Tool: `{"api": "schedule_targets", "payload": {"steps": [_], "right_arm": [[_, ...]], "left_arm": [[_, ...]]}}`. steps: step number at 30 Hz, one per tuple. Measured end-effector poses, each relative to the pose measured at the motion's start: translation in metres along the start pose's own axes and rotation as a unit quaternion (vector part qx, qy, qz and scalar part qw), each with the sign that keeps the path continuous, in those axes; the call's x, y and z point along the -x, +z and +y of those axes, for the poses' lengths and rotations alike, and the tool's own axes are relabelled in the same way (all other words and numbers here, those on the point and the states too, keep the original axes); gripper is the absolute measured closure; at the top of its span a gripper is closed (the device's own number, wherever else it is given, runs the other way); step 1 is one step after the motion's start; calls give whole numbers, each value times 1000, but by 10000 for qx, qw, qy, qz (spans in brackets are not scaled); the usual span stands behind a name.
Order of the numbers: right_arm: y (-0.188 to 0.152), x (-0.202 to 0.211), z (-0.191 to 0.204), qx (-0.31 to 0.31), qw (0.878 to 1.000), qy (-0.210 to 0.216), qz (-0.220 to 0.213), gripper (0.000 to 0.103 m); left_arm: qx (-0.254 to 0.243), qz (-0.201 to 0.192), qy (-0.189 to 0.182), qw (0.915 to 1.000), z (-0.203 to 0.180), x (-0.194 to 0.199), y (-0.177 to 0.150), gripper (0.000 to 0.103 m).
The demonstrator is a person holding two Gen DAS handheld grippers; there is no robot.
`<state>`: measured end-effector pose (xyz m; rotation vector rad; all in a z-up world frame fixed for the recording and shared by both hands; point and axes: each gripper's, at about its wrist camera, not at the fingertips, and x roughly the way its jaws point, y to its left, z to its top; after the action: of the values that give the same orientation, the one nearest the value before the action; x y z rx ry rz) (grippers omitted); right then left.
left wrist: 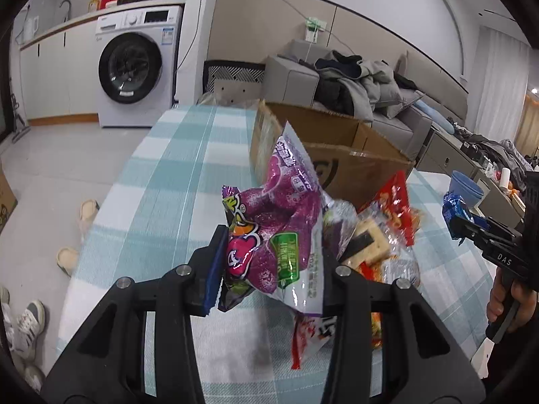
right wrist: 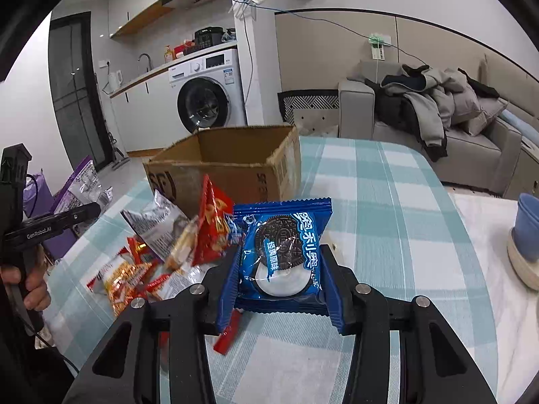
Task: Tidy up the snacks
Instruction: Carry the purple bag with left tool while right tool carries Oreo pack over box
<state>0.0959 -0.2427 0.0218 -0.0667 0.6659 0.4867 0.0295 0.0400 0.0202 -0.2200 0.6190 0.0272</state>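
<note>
Left gripper [left wrist: 269, 269] clamped on a purple snack bag [left wrist: 279, 229], right gripper [right wrist: 279, 279] clamped on a blue cookie packet [right wrist: 286, 249]; both packs are held above the table, the open cardboard box [right wrist: 235, 161] just ahead. Both look light, crinkly and slippery; the cookies are probably fragile, so gripping at the sealed edges seems safest.

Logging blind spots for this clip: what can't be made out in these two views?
- Box contents: both views, its walls hide the bottom.
- Snack pile: left view, purple bag covers part.
- Red packet: right view, mostly under the right gripper and cookie pack.
</note>
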Motion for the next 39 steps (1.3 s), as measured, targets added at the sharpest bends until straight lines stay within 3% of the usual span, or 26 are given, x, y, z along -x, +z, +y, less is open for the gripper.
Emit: {"api": "schedule_targets", "payload": {"steps": [7,15,39], "right_arm": [[29,2,6,-27,9995,278,-149,58],[62,-12,17,16,9987,467,-202,58],[117,-83,18,-7,9961,867,-173,58]], "left_arm": [[-242,-289,-116,9992,-25,7,36,65],[-330,-346,-294,9984,-45,-3,67,64],[-667,71,-201,9975,-85,-83,124,64]]}}
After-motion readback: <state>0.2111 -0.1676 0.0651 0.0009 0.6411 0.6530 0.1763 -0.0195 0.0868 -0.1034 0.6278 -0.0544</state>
